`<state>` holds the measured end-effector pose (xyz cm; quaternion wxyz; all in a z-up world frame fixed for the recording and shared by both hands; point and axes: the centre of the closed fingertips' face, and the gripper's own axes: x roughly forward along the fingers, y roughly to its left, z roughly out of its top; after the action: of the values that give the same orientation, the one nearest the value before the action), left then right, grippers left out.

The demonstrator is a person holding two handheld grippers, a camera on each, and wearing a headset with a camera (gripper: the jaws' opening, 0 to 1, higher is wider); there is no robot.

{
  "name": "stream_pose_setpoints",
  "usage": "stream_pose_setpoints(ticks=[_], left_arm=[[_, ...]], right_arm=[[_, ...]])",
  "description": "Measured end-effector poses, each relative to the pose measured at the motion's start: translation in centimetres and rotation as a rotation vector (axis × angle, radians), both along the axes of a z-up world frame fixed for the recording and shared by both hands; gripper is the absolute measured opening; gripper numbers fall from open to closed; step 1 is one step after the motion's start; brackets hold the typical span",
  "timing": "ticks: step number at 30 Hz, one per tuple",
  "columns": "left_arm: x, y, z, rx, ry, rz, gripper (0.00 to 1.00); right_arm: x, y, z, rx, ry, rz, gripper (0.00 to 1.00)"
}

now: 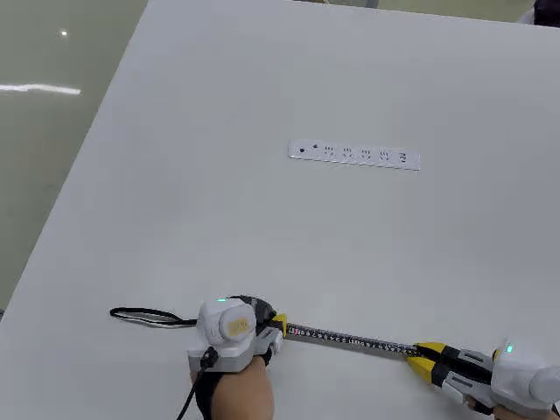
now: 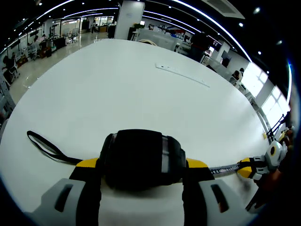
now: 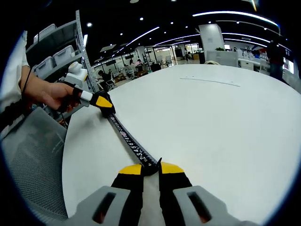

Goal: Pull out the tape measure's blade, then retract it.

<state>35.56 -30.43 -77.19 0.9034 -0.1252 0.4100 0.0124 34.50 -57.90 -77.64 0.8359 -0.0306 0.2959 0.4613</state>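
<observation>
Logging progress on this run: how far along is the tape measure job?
Done: the blade is pulled out across the table. In hand: the left tool clamps the case, and the right tool pinches the blade's end, so it is stretched between them. Left: letting the blade retract into the case.

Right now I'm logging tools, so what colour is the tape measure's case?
The case is black with a grey band; the left gripper view shows it best.

This is a large open-plan industrial office or lab hall, with long ceiling light strips, a shelf rack of storage bins, a broad white worktable and a glossy floor.
</observation>
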Motion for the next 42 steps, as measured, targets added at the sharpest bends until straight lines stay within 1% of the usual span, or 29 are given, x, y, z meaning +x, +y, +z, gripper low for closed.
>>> stream_pose_setpoints(ticks=[2,3,5,7,9,11,15,18,24,25,27,31,36,37,38,42], left_arm=[[0.01,0.03,0.00,0.000,-0.001,0.000,0.68],[0.01,0.04,0.00,0.000,-0.001,0.001,0.68],[0.02,0.05,0.01,0.001,-0.002,0.002,0.68],[0.02,0.04,0.00,0.001,-0.003,0.002,0.68],[0.02,0.03,0.00,0.000,-0.003,0.004,0.68],[0.03,0.04,-0.01,0.000,-0.003,0.005,0.67],[-0.02,0.04,0.01,0.000,-0.001,0.005,0.67],[-0.05,0.03,-0.02,0.000,0.003,0.006,0.67],[-0.07,0.00,0.00,-0.005,0.005,0.012,0.67],[-0.07,-0.01,0.00,-0.004,0.002,0.011,0.67],[-0.07,-0.03,0.02,-0.006,-0.004,0.008,0.67],[0.01,-0.01,-0.01,-0.004,-0.001,0.008,0.67],[0.11,0.04,0.06,-0.013,-0.009,0.026,0.68],[0.16,0.06,0.10,-0.020,-0.009,0.036,0.68],[0.28,0.13,0.19,-0.035,-0.013,0.059,0.68],[0.39,0.15,0.17,-0.041,-0.013,0.077,0.69]], right_arm=[[0.00,0.04,0.03,-0.003,-0.017,-0.011,0.10],[0.08,-0.03,-0.05,0.002,-0.018,-0.025,0.10],[0.11,0.00,-0.05,-0.007,-0.033,-0.027,0.10],[0.27,-0.13,-0.10,-0.004,-0.031,-0.037,0.10],[0.26,-0.05,0.01,-0.009,-0.035,-0.037,0.10],[0.23,0.04,0.06,-0.027,-0.047,-0.029,0.10],[0.35,-0.23,-0.29,-0.033,-0.053,-0.041,0.09],[0.33,-0.09,-0.03,-0.037,-0.054,-0.045,0.10],[0.34,-0.20,-0.20,-0.061,-0.062,-0.024,0.10],[0.31,-0.05,0.02,-0.062,-0.061,-0.022,0.10],[0.31,-0.08,0.01,-0.062,-0.060,-0.022,0.10],[0.38,-0.17,-0.07,-0.056,-0.059,-0.031,0.09],[0.45,-0.18,-0.11,-0.059,-0.060,-0.031,0.09],[0.45,-0.19,-0.14,-0.057,-0.058,-0.033,0.09],[0.44,-0.20,-0.15,-0.056,-0.058,-0.035,0.09],[0.43,-0.12,0.05,-0.055,-0.056,-0.039,0.09]])
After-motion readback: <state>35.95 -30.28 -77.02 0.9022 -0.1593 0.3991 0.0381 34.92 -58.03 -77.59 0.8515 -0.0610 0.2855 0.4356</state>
